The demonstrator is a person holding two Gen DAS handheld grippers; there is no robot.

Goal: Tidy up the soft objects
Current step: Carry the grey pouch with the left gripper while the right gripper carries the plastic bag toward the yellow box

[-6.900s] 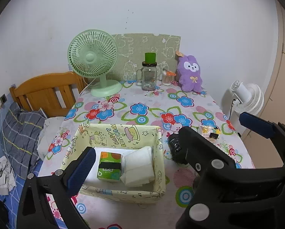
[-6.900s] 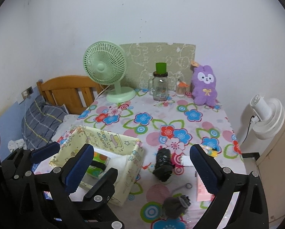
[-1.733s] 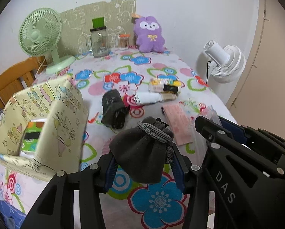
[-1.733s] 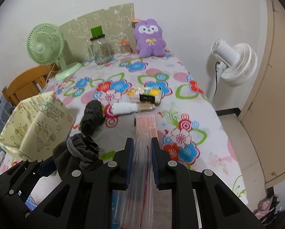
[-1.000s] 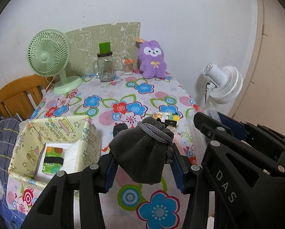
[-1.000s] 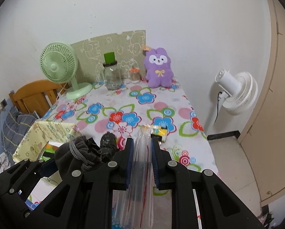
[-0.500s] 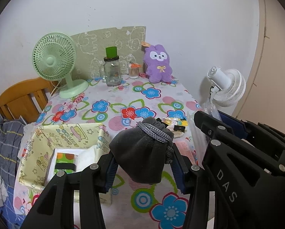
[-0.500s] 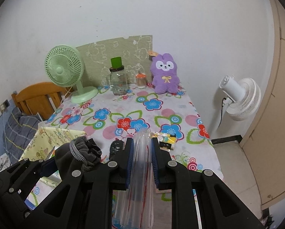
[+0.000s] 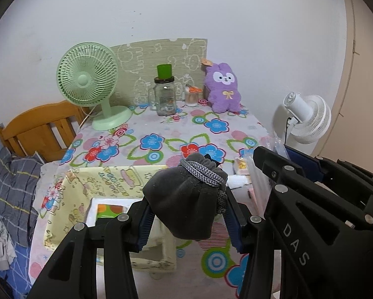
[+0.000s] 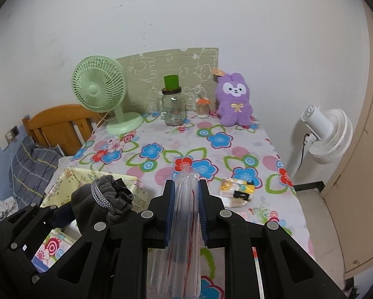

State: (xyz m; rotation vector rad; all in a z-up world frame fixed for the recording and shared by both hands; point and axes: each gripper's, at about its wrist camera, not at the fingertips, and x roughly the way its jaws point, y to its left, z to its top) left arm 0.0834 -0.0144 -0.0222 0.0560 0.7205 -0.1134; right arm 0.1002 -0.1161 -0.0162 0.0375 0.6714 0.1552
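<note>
My left gripper (image 9: 186, 214) is shut on a dark grey drawstring pouch (image 9: 186, 199) and holds it in the air above the right side of the yellow fabric basket (image 9: 86, 186). The basket holds a green tissue pack (image 9: 109, 210) and white soft packs. My right gripper (image 10: 185, 214) is shut on a clear plastic bag (image 10: 184, 236) and holds it above the flowered table. The pouch (image 10: 99, 204) and basket (image 10: 69, 182) also show at the left of the right wrist view. A purple plush rabbit (image 10: 234, 102) sits at the table's back.
A green desk fan (image 9: 91, 84), a glass jar with a green lid (image 9: 165, 97) and a small jar (image 9: 192, 96) stand at the back. A small yellow pack (image 10: 236, 186) lies on the table's right. A white floor fan (image 10: 328, 132) and wooden chair (image 9: 39, 127) flank the table.
Both grippers have shifted left with their loads; the pouch now hangs over the basket's right side. Earlier, both grippers were open and empty.
</note>
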